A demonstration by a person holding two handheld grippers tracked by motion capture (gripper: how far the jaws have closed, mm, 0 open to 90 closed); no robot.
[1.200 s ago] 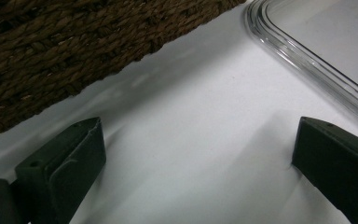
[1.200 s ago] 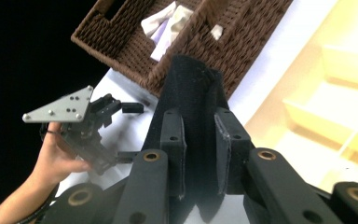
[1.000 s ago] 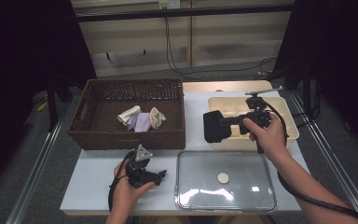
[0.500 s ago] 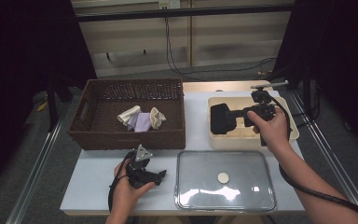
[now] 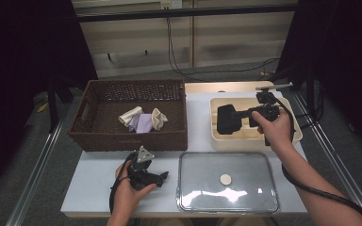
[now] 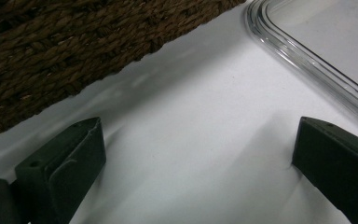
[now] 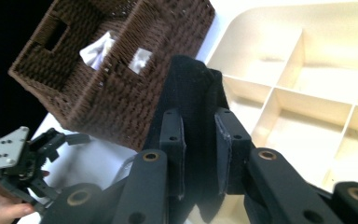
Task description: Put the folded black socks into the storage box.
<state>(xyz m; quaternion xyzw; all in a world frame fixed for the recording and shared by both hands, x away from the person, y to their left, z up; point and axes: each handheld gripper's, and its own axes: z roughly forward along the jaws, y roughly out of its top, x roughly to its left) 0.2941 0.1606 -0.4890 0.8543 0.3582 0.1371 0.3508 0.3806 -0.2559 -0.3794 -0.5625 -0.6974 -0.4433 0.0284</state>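
Note:
My right gripper (image 5: 241,117) is shut on a black folded cloth (image 5: 227,121) and holds it just over the left part of a cream divided tray (image 5: 290,141). In the right gripper view the black cloth (image 7: 193,98) is pinched between the two pads (image 7: 173,140), with the tray's compartments (image 7: 307,116) beyond it. My left gripper (image 5: 161,177) rests on the white table (image 5: 94,188) in front of the basket. Its jaws stand wide apart, with only bare table (image 6: 196,140) between them.
A brown wicker basket (image 5: 89,136) at the back left holds a white, a lavender and a cream rolled cloth (image 5: 143,120). A clear lid (image 5: 259,197) with a round knob (image 5: 225,179) lies at the front, right of my left gripper. The table's edges are close on both sides.
My right hand has carried the black cloth a little to the right and down, further over the cream tray. The left hand has stayed put.

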